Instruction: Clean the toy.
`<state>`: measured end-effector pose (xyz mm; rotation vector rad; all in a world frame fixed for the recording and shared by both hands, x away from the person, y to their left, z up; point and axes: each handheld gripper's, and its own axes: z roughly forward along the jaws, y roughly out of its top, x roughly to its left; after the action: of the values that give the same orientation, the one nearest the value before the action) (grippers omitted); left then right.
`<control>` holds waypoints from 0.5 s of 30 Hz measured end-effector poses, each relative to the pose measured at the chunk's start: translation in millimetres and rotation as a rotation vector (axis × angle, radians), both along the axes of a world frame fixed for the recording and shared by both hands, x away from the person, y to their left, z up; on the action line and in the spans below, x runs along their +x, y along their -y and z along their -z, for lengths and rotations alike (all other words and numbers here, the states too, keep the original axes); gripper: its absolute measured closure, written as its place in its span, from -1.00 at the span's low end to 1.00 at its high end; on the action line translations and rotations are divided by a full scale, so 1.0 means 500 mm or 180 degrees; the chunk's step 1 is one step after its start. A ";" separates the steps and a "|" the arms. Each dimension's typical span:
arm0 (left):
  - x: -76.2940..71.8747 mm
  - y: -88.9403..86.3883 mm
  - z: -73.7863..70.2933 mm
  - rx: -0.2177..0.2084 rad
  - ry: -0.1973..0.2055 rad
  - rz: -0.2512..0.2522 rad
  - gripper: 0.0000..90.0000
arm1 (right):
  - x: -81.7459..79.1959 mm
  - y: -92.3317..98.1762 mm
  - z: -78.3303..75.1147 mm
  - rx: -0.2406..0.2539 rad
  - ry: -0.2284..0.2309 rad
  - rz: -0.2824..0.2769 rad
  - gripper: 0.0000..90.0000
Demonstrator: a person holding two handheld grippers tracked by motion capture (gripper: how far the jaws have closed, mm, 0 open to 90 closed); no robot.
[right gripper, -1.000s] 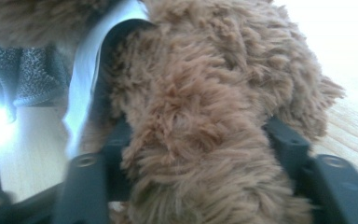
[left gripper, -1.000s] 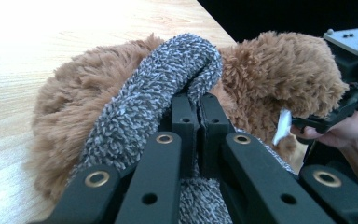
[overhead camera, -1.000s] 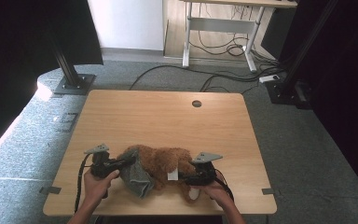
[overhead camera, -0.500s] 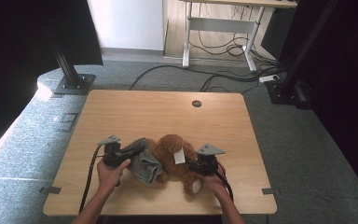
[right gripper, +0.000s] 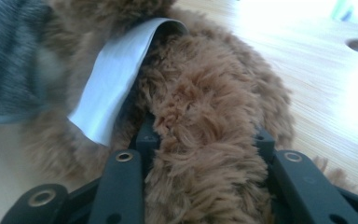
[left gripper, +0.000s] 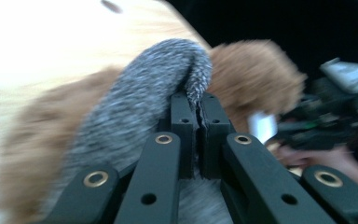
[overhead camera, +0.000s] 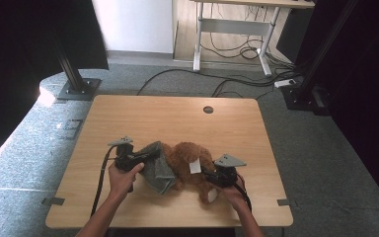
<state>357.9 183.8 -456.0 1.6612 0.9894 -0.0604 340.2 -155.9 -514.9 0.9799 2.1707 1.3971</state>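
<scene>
Fluffy brown plush toy (overhead camera: 187, 163) lying near worktop (overhead camera: 177, 113) front edge. Left gripper (left gripper: 195, 100) pinching grey knitted garment (overhead camera: 157, 167); thin fold risking slipping out. Right gripper (right gripper: 200, 135) clamping plush limb; opposing pulls risking strained seams.

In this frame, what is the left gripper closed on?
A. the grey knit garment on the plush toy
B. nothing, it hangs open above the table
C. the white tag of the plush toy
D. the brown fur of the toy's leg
A: in the left gripper view the left gripper has its fingers pressed together on a fold of the grey knit garment, beside the brown plush toy.
</scene>
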 end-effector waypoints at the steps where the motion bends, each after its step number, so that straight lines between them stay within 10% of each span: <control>1: -0.003 0.009 -0.014 -0.0004 0.0056 0.0051 0.92 | -0.006 -0.003 -0.001 -0.0012 0.0033 -0.0053 0.31; 8: 0.000 0.103 -0.083 -0.0042 0.0229 0.0370 0.92 | -0.012 -0.003 0.000 0.0005 0.0028 -0.0090 0.30; 15: 0.017 0.235 -0.065 0.0272 0.0182 0.0663 0.90 | -0.011 -0.001 0.003 0.0016 0.0042 -0.0122 0.30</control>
<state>366.4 66.3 -423.6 1.8303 0.7826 -0.1102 334.5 -155.4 -516.3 0.9329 2.1882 1.4231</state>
